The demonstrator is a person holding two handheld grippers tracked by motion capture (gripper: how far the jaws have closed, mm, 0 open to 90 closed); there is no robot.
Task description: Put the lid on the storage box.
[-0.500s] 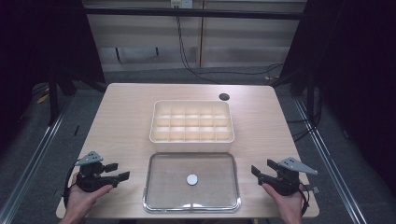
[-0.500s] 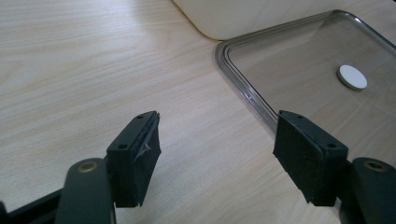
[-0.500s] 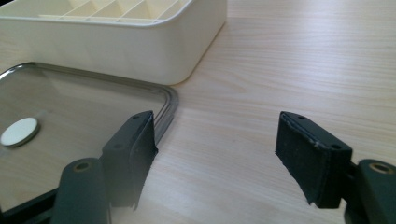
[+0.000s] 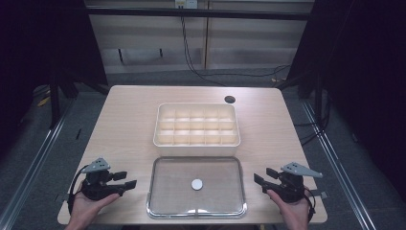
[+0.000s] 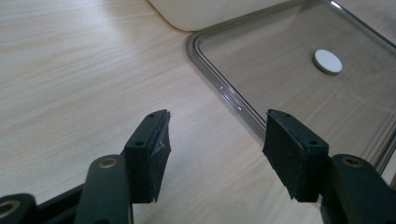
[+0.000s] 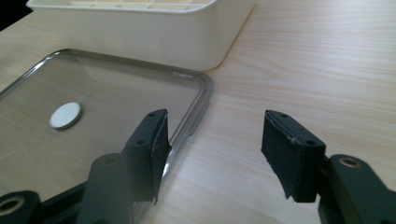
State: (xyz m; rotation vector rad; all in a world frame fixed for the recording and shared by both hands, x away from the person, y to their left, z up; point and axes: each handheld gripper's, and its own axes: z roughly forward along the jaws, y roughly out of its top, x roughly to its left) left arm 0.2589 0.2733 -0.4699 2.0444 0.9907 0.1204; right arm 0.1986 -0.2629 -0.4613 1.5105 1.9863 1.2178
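Note:
A clear flat lid [image 4: 158, 201] lies at the table's near edge, with a small white round disc [image 4: 197, 184] at its middle. Behind it stands a cream box [image 4: 158, 136] divided into several compartments, which look empty. My left gripper [image 4: 127, 180] rests left of the lid, open, jaws pointing toward it. In the left gripper view its jaws frame the lid's rim [image 5: 219, 84] and the disc [image 5: 327, 61] lies beyond. My right gripper [image 4: 262, 176] sits right of the lid, open; the right gripper view shows the lid's corner [image 6: 203, 88], the disc [image 6: 65, 115] and the box [image 6: 140, 37].
A dark round hole [image 4: 230, 99] sits in the light wooden table [image 4: 124, 124] at the back right. Cables hang beyond the far edge. Bare wood surrounds the box on both sides.
Both grippers have edged slightly; nothing was taken hold of or shifted.

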